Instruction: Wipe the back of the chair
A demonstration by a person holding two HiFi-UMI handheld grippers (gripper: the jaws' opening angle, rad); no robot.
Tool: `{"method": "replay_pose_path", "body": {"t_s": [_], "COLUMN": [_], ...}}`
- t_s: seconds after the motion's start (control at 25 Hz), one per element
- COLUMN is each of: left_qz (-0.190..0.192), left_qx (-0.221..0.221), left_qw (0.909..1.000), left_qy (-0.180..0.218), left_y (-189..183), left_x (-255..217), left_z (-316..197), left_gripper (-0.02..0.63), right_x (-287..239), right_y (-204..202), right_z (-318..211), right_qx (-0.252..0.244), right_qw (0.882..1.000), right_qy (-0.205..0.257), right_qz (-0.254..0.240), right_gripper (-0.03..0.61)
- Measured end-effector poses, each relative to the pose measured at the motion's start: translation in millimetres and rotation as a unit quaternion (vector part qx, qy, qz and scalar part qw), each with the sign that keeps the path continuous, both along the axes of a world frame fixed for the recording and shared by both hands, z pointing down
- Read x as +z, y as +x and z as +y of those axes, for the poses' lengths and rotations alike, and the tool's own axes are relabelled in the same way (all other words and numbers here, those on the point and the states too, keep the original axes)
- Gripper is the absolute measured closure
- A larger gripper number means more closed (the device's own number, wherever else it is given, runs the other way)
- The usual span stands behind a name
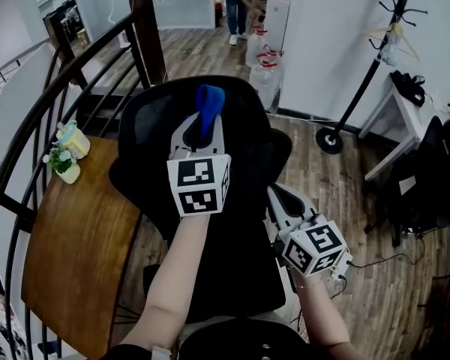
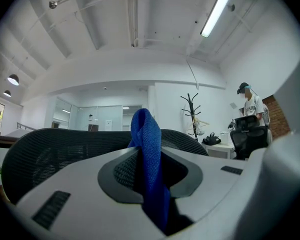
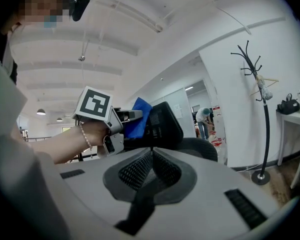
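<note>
Table (image 1: 75, 231) of brown wood at far left, small plant pot (image 1: 64, 169) on its far end. Black mesh chair back (image 1: 151, 118) at centre. Left gripper (image 1: 205, 128) over its upper part, jaws pinching folded blue cloth (image 1: 209, 102); cloth-to-mesh contact not resolvable. Right gripper (image 1: 281, 198) lower, beside chair's right edge, jaws pressed together, nothing between. Coat stand (image 1: 360, 88) far right.
</note>
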State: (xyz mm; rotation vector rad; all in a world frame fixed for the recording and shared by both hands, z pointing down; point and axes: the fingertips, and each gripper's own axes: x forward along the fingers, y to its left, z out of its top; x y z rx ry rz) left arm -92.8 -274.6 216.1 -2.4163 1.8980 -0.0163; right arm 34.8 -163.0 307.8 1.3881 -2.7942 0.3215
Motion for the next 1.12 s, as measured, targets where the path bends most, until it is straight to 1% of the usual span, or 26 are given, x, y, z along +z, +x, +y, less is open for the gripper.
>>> {"method": "replay_pose_path", "body": {"t_s": [0.12, 0.24, 0.52, 0.6, 0.72, 0.8, 0.92, 1.04, 1.12], "left_qz": [0.009, 0.011, 0.020, 0.029, 0.029, 0.035, 0.043, 0.037, 0.041], "left_qx": [0.008, 0.026, 0.053, 0.068, 0.096, 0.123, 0.153, 0.159, 0.156], "left_qw": [0.9999, 0.9996, 0.9983, 0.9971, 0.9948, 0.9916, 0.9869, 0.9863, 0.9867], "left_qy": [0.002, 0.006, 0.012, 0.016, 0.017, 0.018, 0.027, 0.027, 0.020], "left_y": [11.3, 26.3, 53.1, 61.1, 74.8, 82.0, 83.5, 74.8, 63.1], "left_x": [0.1, 0.6, -3.7, -2.8, -0.6, -1.3, -3.8, -2.4, 1.3], "left_z": [-0.6, 0.4, 2.8, 4.8, 9.6, 16.6, 32.8, 50.8, 62.4], "left_gripper": [0.538, 0.538, 0.538, 0.538, 0.540, 0.538, 0.538, 0.538, 0.538], "right_x": [1.7, 2.9, 4.1, 4.6, 3.5, 2.1, 0.6, -1.4, -0.8], "right_y": [3.0, 4.7, 13.7, 16.4, 21.4, 22.5, 19.5, 14.7, 7.9], "right_z": [0.1, 0.9, 4.0, 6.5, 8.9, 9.6, 10.9, 12.4, 14.7], "right_qx": [0.004, 0.007, 0.021, 0.021, 0.026, 0.030, 0.031, 0.031, 0.027], "right_qw": [1.000, 1.000, 1.000, 1.000, 1.000, 1.000, 0.999, 0.999, 1.000], "right_qy": [-0.002, -0.004, -0.007, -0.008, -0.007, -0.007, -0.006, -0.004, -0.004], "right_qz": [0.001, 0.003, -0.001, 0.001, 0.000, -0.004, -0.009, -0.014, -0.013], "right_gripper": [0.546, 0.546, 0.546, 0.546, 0.546, 0.546, 0.546, 0.546, 0.546]}}
